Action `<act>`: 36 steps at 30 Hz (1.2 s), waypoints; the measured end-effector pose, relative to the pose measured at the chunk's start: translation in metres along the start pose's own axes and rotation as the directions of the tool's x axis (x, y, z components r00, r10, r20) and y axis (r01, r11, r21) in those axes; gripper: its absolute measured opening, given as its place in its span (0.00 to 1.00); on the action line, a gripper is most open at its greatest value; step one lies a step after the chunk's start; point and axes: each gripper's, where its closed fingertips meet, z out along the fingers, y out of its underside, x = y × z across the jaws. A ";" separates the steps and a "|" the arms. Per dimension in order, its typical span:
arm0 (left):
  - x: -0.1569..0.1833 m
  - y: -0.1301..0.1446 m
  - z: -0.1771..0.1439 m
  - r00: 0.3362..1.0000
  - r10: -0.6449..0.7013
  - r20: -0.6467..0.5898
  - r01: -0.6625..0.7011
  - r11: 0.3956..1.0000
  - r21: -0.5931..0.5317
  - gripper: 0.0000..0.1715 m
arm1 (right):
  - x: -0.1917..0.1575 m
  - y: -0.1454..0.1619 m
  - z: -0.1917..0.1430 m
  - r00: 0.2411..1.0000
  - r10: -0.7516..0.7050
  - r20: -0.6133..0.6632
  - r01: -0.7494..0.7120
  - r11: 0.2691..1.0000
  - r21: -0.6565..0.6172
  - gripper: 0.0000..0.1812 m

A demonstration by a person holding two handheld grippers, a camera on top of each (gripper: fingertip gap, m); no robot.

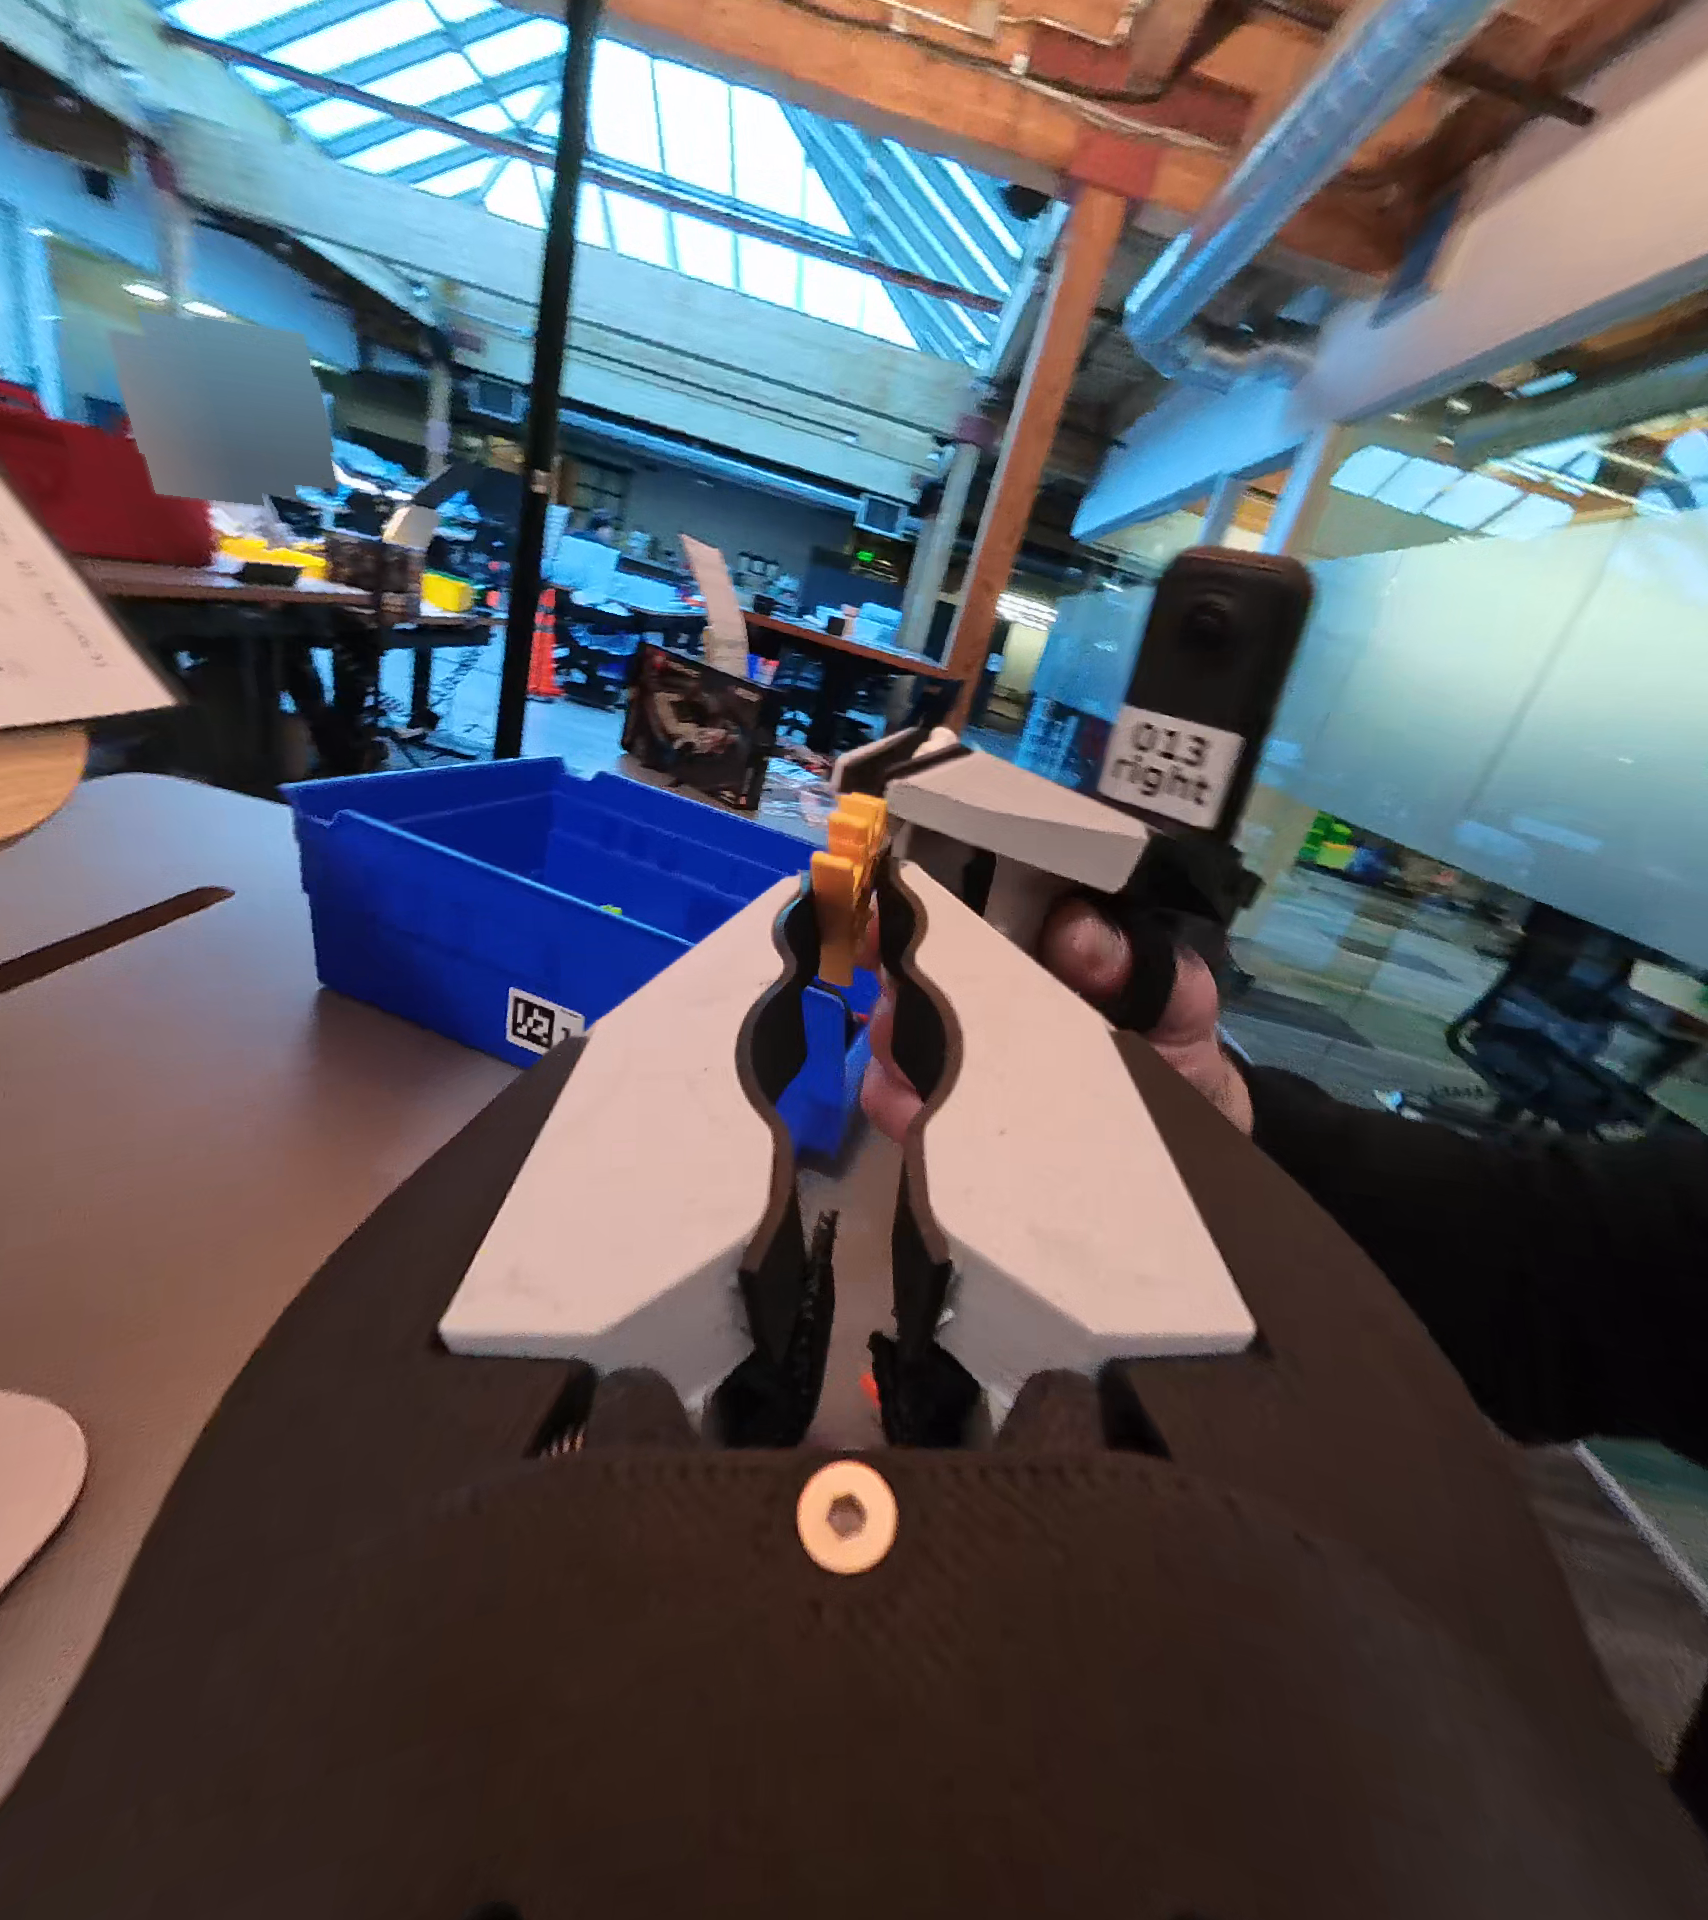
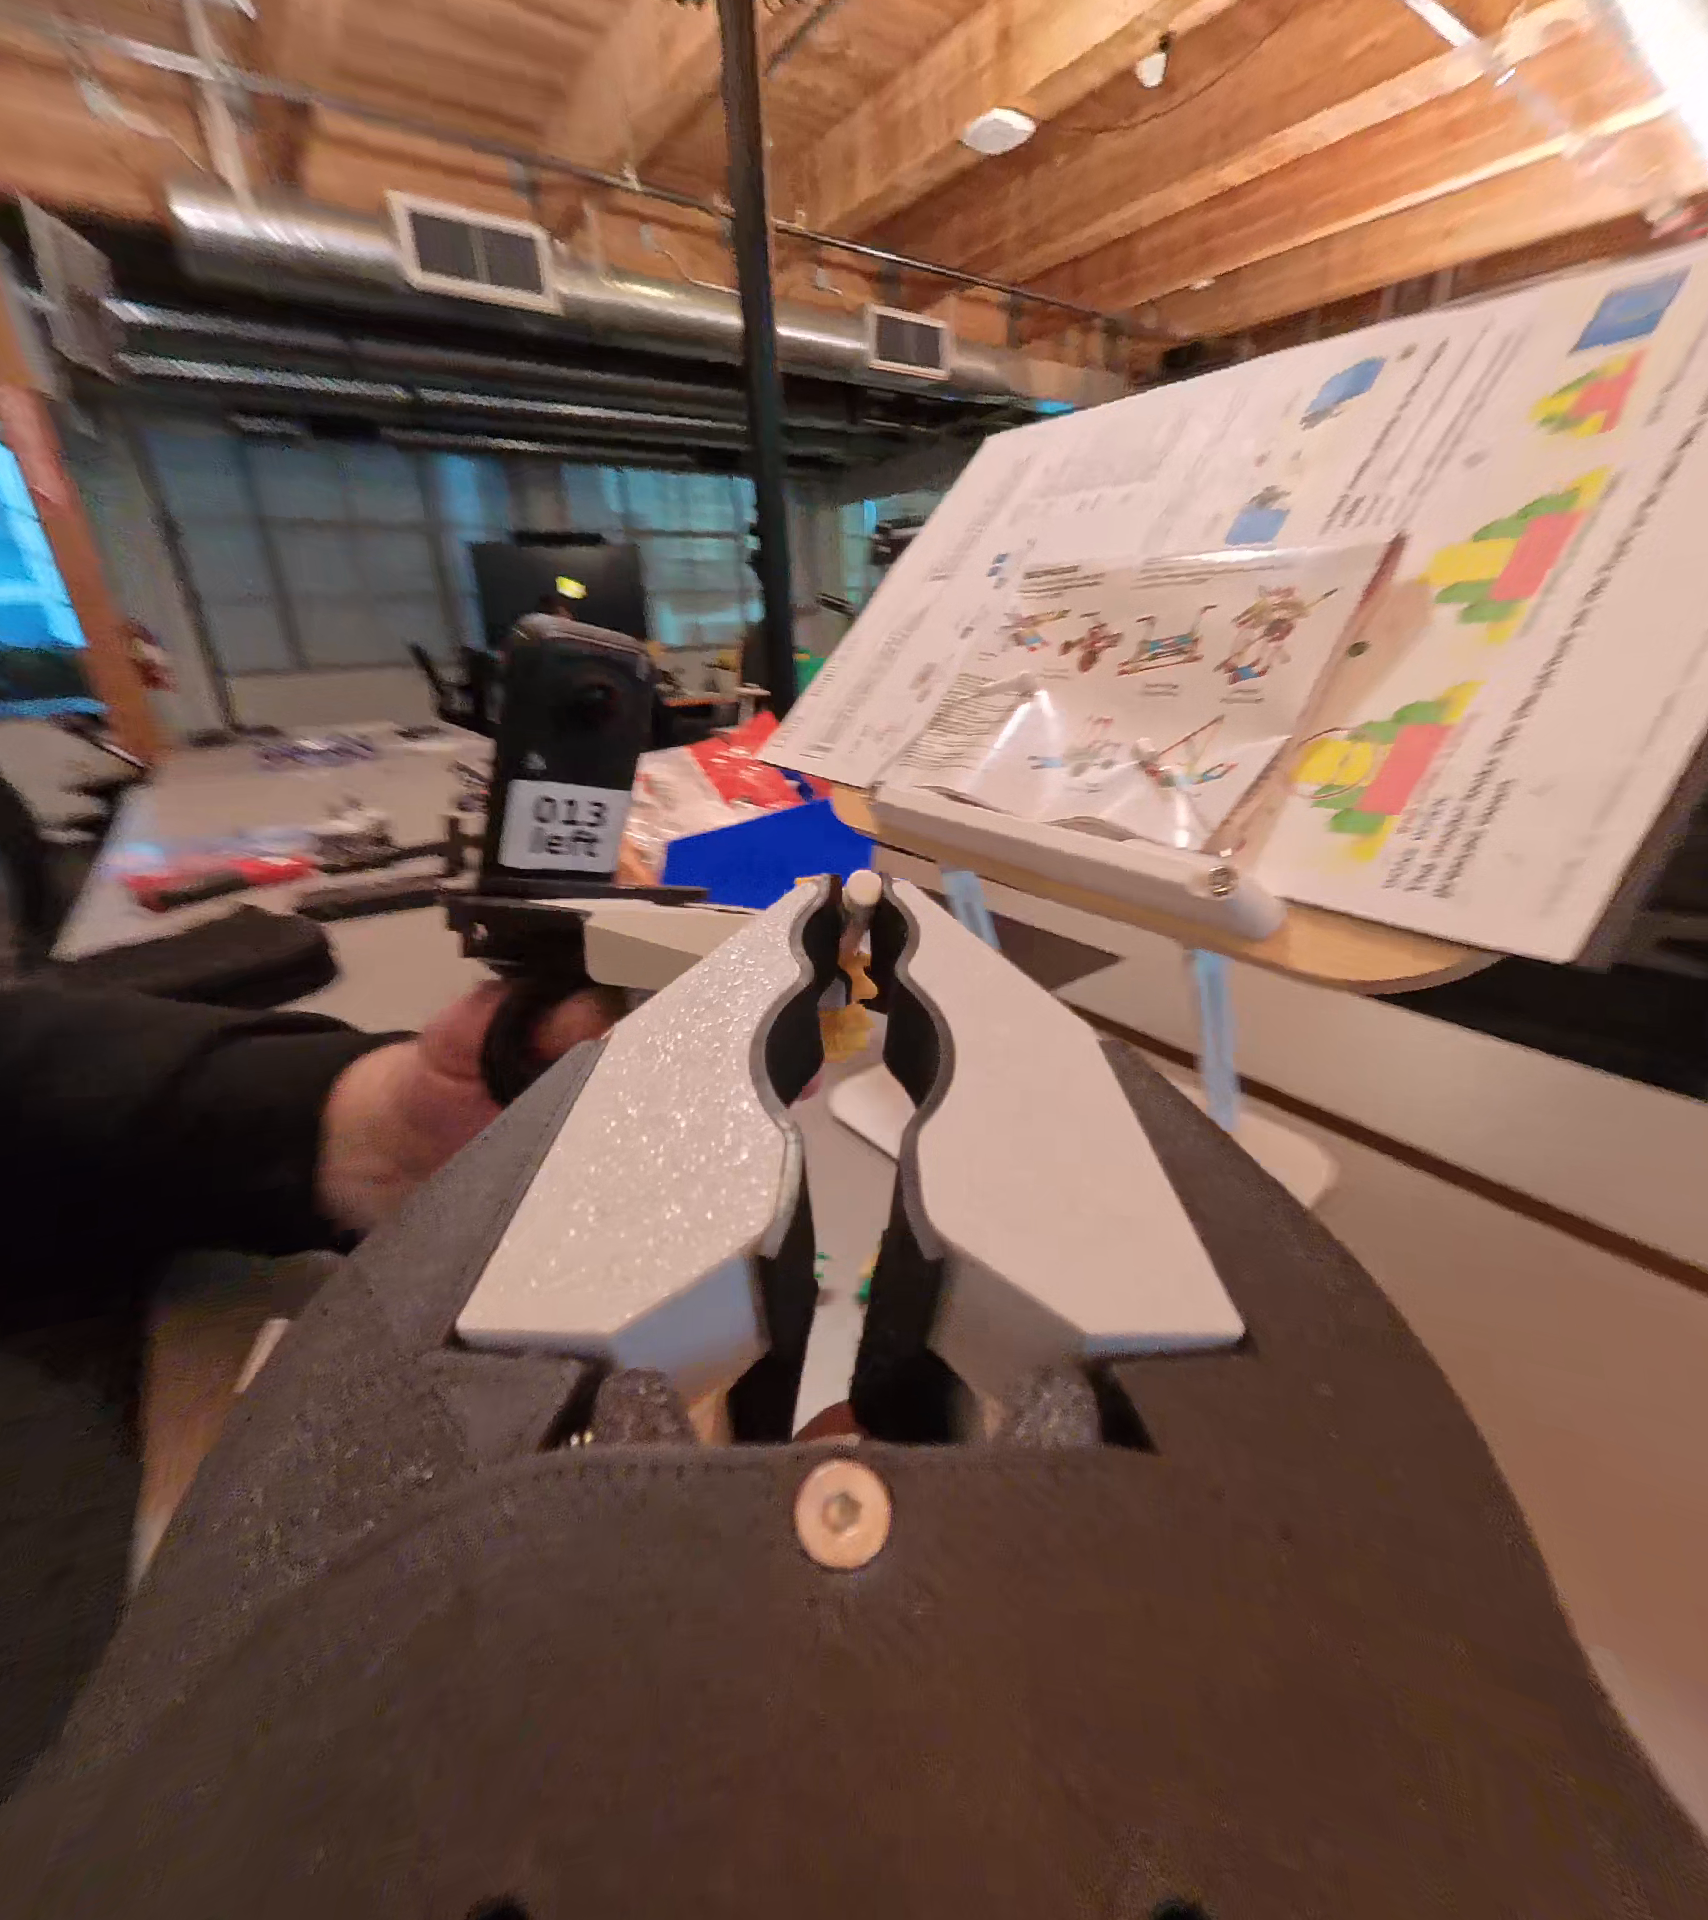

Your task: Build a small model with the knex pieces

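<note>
Nearest the lens, the left gripper point(image 1: 855, 883) is clamped at its white fingertips on a small orange toothed plastic connector point(image 1: 852, 862), held up above the blue plastic bin point(image 1: 476, 883). Facing it tip to tip, the right gripper point(image 2: 855, 899) is closed on a thin white plastic rod point(image 2: 862, 891), whose end shows between the tips. Both grips are shallow, so I judge that a slight misalignment or sideways push could twist either piece loose and drop it.

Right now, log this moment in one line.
left gripper: shut on orange toothed piece | right gripper: shut on white rod | blue bin behind
</note>
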 end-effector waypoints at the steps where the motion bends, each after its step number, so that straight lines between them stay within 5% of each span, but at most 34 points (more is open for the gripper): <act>1: -0.001 0.000 0.002 0.999 -0.031 0.029 0.031 0.999 0.007 0.05 | 0.002 -0.001 0.000 0.997 -0.060 -0.039 0.060 0.998 -0.006 0.02; 7: 0.001 0.004 0.012 0.971 -0.217 0.097 0.213 0.976 0.055 0.02 | 0.005 -0.002 0.007 0.857 -0.460 -0.234 0.441 0.888 -0.131 0.01; 13: -0.006 0.005 0.007 0.990 -0.085 0.114 0.095 0.992 -0.084 0.02 | 0.013 -0.009 -0.010 0.954 -0.271 -0.130 0.264 0.962 -0.069 0.01; 15: -0.022 0.022 -0.002 0.992 -0.014 0.128 0.044 0.972 -0.230 0.02 | 0.017 0.014 -0.017 0.981 -0.189 -0.035 0.178 0.963 -0.200 0.01; 17: -0.039 0.049 -0.014 0.986 0.109 0.123 -0.049 0.909 -0.415 0.02 | 0.012 0.049 -0.025 0.991 -0.117 0.069 0.134 0.926 -0.352 0.01; 20: -0.050 0.104 -0.034 0.968 0.252 0.015 -0.177 0.718 -0.674 0.02 | -0.002 0.111 -0.040 0.980 -0.042 0.192 0.152 0.779 -0.608 0.01; 26: -0.040 0.158 -0.042 0.965 0.238 -0.107 -0.225 0.555 -0.801 0.03 | -0.019 0.173 -0.061 0.961 0.032 0.275 0.212 0.555 -0.805 0.01; 28: -0.040 0.165 -0.046 0.967 0.228 -0.115 -0.222 0.532 -0.817 0.06 | -0.022 0.186 -0.069 0.958 0.054 0.282 0.219 0.496 -0.840 0.10; 31: -0.038 0.169 -0.049 0.969 0.212 -0.128 -0.222 0.510 -0.831 0.13 | -0.021 0.187 -0.073 0.958 0.042 0.285 0.232 0.473 -0.850 0.23; 36: -0.035 0.158 -0.047 0.962 0.232 -0.142 -0.247 0.527 -0.813 0.16 | -0.027 0.162 -0.095 0.944 0.035 0.329 0.269 0.499 -0.824 0.18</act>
